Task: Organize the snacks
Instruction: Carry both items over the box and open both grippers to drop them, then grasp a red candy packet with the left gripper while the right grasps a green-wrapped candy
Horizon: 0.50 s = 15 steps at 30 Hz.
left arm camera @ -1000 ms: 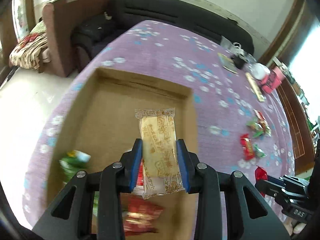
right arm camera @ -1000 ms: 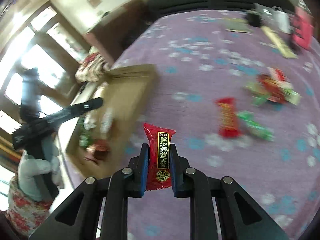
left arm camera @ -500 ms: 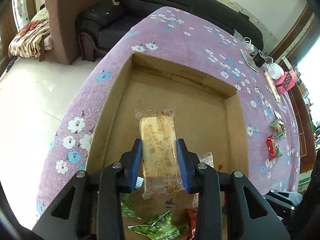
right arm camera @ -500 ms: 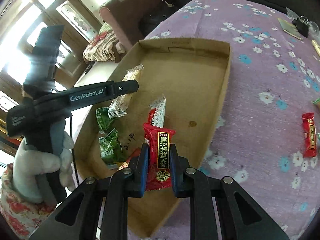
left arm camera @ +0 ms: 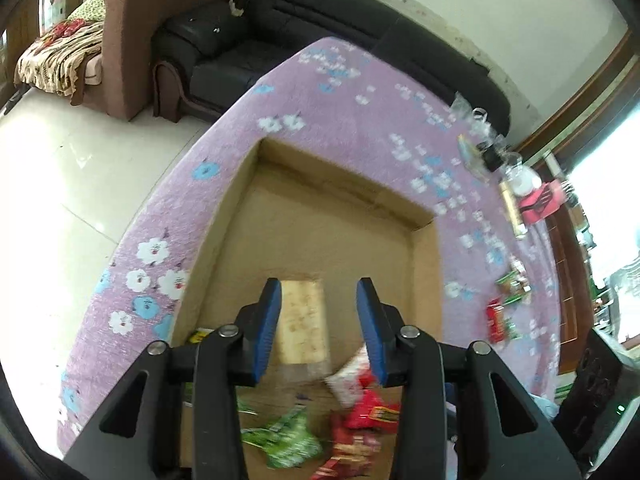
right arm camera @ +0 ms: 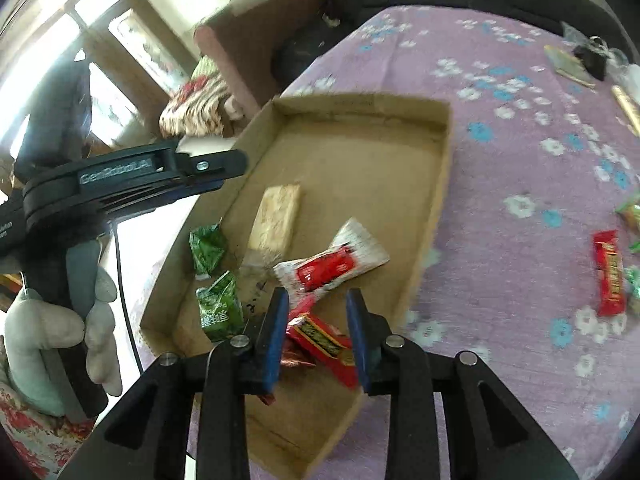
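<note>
With both sets of jaws just opened, nothing pinched now: left gripper spread over the pale biscuit pack lying mid-floor of the cardboard box, right gripper spread above the red snack bar, seemingly dropped at the box's near edge. Half a second back, both gripped. Further snacks left out on the tablecloth.
</note>
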Each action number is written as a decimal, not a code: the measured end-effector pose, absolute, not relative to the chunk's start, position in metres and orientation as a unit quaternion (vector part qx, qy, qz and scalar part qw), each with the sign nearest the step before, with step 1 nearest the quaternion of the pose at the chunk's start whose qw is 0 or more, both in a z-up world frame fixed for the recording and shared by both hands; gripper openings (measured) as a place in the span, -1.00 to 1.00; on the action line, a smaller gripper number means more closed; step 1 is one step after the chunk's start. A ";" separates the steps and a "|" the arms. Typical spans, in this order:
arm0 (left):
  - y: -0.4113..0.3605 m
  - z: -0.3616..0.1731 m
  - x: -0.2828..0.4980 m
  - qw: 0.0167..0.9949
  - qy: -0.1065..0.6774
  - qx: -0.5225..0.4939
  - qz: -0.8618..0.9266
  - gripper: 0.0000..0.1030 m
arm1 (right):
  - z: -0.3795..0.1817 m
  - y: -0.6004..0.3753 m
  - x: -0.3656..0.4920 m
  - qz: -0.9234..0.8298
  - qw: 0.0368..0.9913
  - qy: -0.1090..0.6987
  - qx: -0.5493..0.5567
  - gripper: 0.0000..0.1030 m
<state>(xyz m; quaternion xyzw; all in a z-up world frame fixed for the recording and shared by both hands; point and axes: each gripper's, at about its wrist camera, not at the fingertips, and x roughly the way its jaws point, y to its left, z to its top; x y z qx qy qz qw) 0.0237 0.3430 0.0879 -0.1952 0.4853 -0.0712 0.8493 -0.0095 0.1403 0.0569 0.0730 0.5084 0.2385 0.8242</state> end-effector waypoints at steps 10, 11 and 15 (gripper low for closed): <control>0.260 0.119 0.017 0.846 0.474 -0.188 -0.156 0.08 | 0.058 -0.028 -0.012 0.090 0.863 0.492 0.067 -0.36; 0.249 0.117 0.017 0.843 0.478 -0.185 -0.162 0.08 | 0.058 -0.041 -0.011 0.083 0.866 0.490 0.050 -0.36; 0.205 0.104 0.021 0.828 0.500 -0.179 -0.180 0.08 | 0.054 -0.063 -0.003 0.082 0.870 0.486 -0.007 -0.30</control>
